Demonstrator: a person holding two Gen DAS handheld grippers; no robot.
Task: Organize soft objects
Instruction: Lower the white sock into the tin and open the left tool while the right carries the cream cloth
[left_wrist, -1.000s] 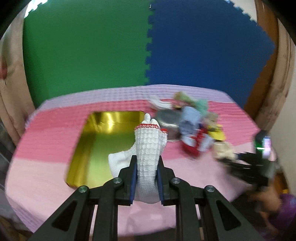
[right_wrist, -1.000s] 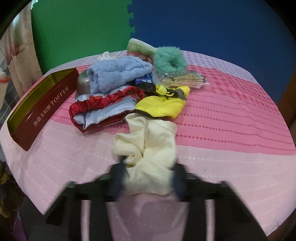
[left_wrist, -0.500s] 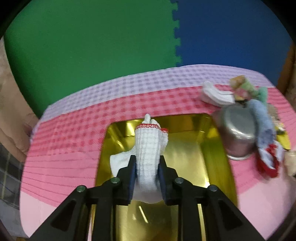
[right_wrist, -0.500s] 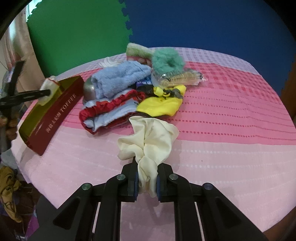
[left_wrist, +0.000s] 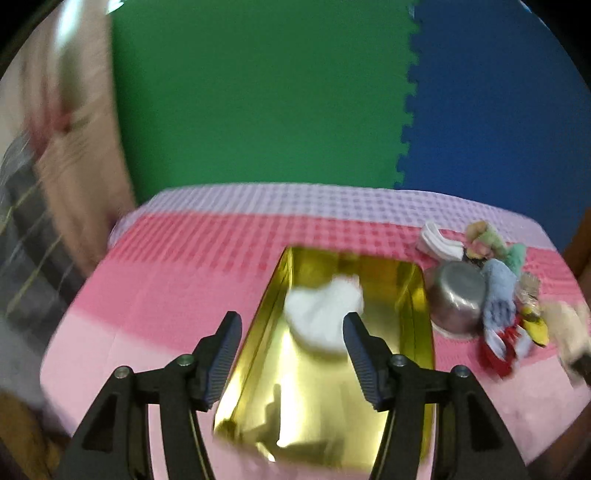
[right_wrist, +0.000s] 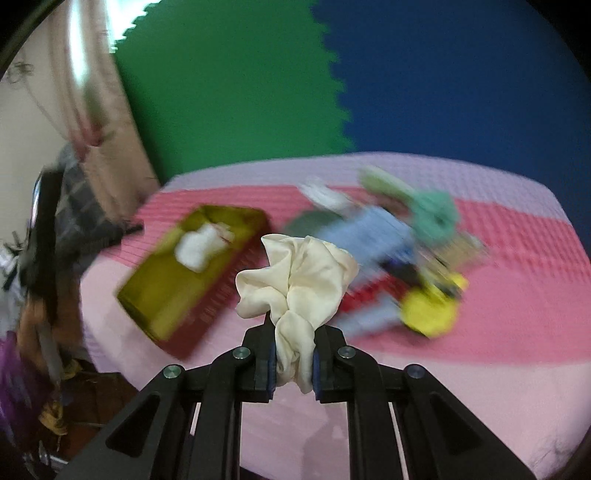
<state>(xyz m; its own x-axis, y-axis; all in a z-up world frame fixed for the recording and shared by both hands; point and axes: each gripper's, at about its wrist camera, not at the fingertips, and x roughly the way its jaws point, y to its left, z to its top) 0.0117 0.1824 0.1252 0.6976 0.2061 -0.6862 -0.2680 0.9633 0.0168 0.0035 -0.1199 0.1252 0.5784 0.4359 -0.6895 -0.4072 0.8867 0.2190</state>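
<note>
My left gripper (left_wrist: 291, 325) is open and empty above the gold tin (left_wrist: 376, 384). A white knitted glove (left_wrist: 323, 310) lies inside the tin, just beyond the fingertips. My right gripper (right_wrist: 293, 354) is shut on a cream scrunchie (right_wrist: 295, 273) and holds it above the pink tablecloth. In the right wrist view the tin (right_wrist: 162, 291) lies to the left with the white glove (right_wrist: 201, 247) in it. The pile of soft things (right_wrist: 406, 254) lies to the right, blurred.
A steel bowl (left_wrist: 458, 299) stands right of the tin, with a blue towel (left_wrist: 498, 295), red-trimmed cloth (left_wrist: 506, 350) and yellow item (left_wrist: 535, 328) beside it. Green and blue foam mats form the back wall. A curtain hangs at the left.
My left gripper opened and let the white glove drop into the tin. My right gripper lifted the cream scrunchie off the table and swung left toward the tin.
</note>
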